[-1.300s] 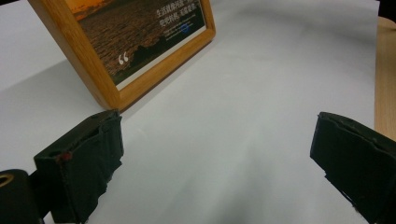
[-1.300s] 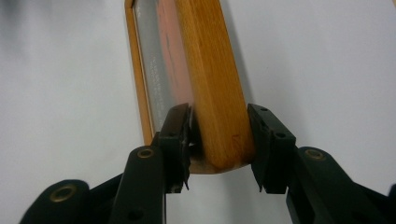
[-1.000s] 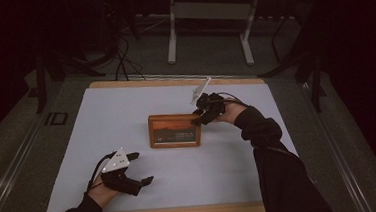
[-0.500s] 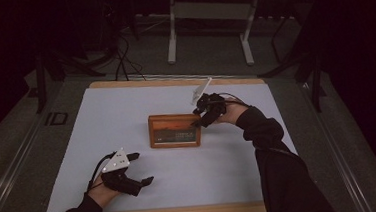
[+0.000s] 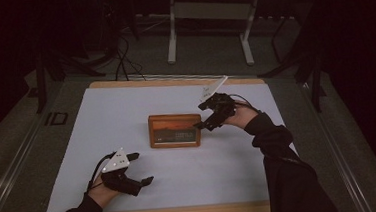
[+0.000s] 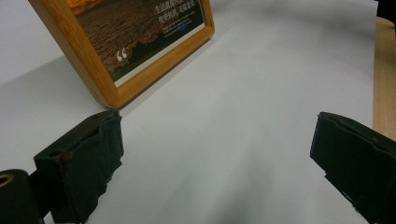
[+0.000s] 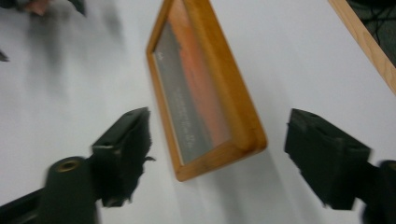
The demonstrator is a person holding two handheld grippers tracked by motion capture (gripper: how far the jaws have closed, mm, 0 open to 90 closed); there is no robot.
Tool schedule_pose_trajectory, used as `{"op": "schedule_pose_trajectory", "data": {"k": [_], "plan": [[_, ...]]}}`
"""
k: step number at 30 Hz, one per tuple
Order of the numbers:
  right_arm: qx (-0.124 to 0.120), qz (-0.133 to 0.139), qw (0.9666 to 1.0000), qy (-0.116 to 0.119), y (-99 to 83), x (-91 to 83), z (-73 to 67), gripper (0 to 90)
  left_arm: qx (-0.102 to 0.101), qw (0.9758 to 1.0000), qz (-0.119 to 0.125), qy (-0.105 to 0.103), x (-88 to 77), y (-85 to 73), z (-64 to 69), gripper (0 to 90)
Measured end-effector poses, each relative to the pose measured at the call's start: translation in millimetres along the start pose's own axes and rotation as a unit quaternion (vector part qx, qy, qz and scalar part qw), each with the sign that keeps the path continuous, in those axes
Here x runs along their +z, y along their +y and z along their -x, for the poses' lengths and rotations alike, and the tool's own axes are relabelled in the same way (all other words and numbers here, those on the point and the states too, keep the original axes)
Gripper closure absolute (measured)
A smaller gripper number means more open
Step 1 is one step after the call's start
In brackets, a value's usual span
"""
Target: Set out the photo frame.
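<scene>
Mid-worktop lies the frame, right claw gaping at its right end, apparently lining up a grab; left claw idle, also agape, near edge.

The tabletop is wood with a big white sheet spread over it; a wooden picture frame lies near the sheet's middle.

Behind the desk stands a white metal stand, with black cables near its foot.
</scene>
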State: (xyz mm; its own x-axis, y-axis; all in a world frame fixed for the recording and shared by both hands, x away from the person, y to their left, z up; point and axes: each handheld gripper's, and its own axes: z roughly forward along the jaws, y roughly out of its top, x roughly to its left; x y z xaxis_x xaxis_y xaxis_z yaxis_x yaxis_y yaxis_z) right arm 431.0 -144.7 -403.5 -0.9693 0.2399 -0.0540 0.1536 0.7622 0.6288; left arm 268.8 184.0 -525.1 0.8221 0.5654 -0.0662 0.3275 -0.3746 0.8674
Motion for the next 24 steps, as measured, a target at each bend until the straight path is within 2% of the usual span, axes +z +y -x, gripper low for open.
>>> {"op": "schedule_pose_trajectory", "data": {"k": [3,6,9,13,15,20,21,24], "plan": [[0.008,0.021,0.9997,0.009,-5.4,-4.1,-4.7,17.4,0.001,1.0000,-0.001,-0.001,0.0,0.2,0.4,3.1],[0.010,0.038,0.9992,0.006,-11.8,-7.2,-10.2,17.0,0.000,1.0000,0.000,-0.001,0.1,0.3,0.5,3.1],[0.016,0.042,0.9990,-0.004,-18.5,-9.0,-14.9,16.7,0.002,1.0000,0.001,-0.002,0.4,0.4,0.7,3.1],[0.017,0.052,0.9985,-0.004,-27.1,-9.6,-21.1,16.4,0.001,1.0000,0.003,-0.003,0.1,0.6,0.8,3.1],[0.018,0.058,0.9981,-0.011,-36.9,-8.3,-28.1,16.4,0.001,1.0000,0.004,-0.003,0.0,0.6,0.9,3.1],[0.028,0.069,0.9971,-0.014,-49.4,-6.7,-34.6,16.3,0.001,1.0000,0.005,-0.003,-0.1,0.8,1.0,3.1],[0.038,0.083,0.9957,-0.019,-59.0,-6.3,-38.5,16.3,0.001,1.0000,0.006,-0.004,-0.3,0.9,1.2,3.1],[0.043,0.087,0.9949,-0.029,-70.3,-5.4,-43.2,16.3,0.000,1.0000,0.008,-0.005,-0.3,0.7,1.1,3.1]]}}
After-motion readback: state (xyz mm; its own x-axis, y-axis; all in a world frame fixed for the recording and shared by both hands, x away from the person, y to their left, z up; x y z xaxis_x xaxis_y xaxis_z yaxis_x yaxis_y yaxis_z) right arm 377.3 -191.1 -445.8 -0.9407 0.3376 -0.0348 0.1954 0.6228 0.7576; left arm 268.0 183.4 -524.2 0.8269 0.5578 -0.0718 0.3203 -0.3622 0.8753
